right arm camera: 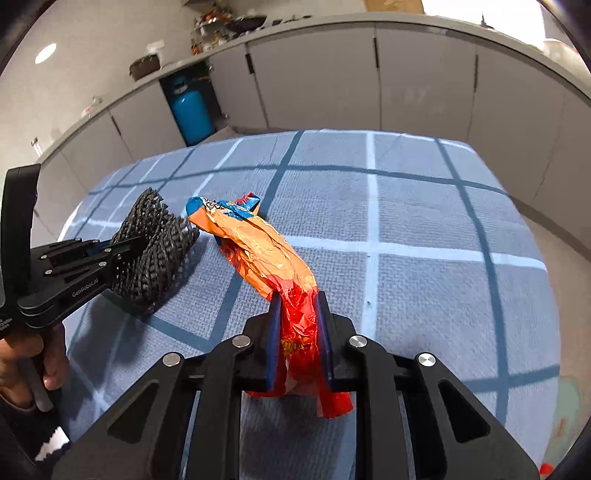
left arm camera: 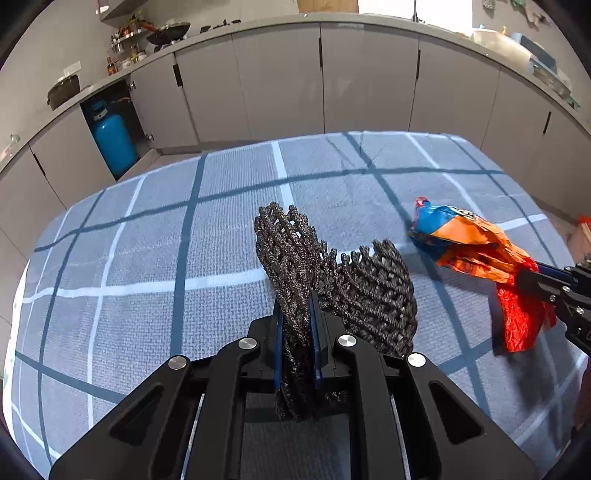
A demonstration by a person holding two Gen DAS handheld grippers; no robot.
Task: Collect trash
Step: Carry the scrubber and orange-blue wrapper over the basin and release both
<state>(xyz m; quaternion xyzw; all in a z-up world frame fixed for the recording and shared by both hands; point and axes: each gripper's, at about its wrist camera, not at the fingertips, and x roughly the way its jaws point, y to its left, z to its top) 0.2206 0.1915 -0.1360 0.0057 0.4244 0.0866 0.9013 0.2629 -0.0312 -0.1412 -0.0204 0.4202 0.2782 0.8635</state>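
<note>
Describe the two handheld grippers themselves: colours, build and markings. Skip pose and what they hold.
Both are matte black plastic. The left gripper and right gripper each have two flat fingers lined with blue pads, slotted linkage arms and round silver pivot caps. White "GenRobot.AI" lettering marks the left gripper's side. No cables show.

home kitchen: grey cabinets [left arm camera: 280, 81], wok [left arm camera: 169, 32], gas cylinder [left arm camera: 113, 142]
</note>
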